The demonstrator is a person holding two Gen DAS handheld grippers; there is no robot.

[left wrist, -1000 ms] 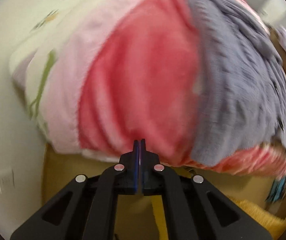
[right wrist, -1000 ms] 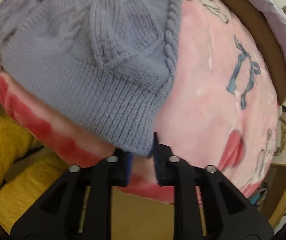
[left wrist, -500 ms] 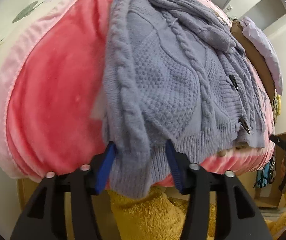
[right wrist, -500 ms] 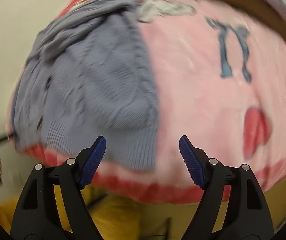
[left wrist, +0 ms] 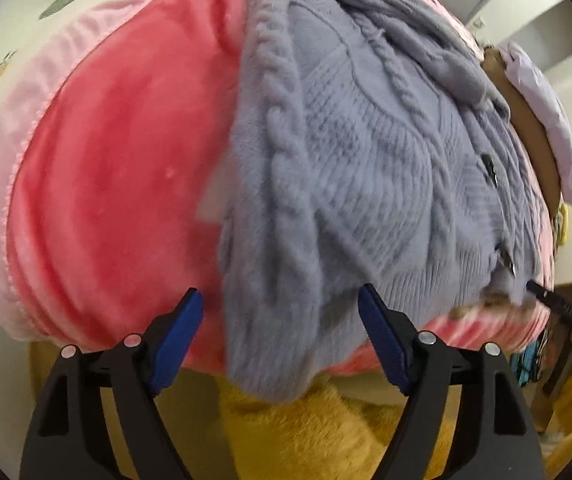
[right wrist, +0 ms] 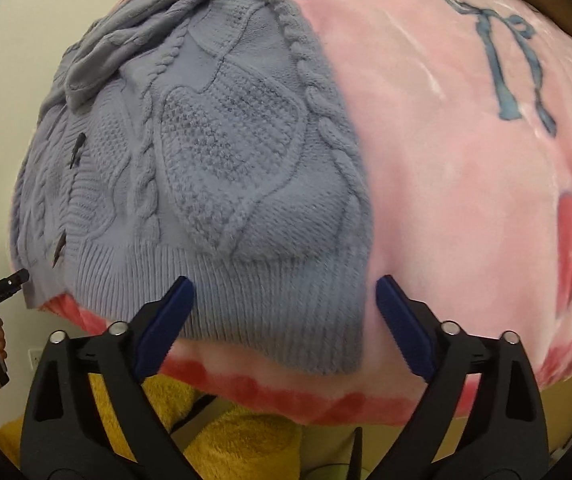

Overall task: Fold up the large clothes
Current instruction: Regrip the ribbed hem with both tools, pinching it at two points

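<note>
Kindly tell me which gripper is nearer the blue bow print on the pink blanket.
Right. Right gripper: at the lavender knit cardigan's hem corner nearest the bow; left gripper: across it. Both jaws just opened, knit between.

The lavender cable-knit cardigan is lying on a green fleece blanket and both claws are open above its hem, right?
Not quite: the fleece blanket is pink, as the right wrist view shows. The lavender cable-knit cardigan does lie on it, with the left claw and right claw open above its hem.

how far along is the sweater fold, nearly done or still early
Partly done. The lavender knit cardigan lies on the pink blanket with its sides and sleeves apparently folded in. Nothing is in hand: the left gripper and right gripper have just been opening, fingers clear of the hem. Folding it up lengthwise seems left.
</note>
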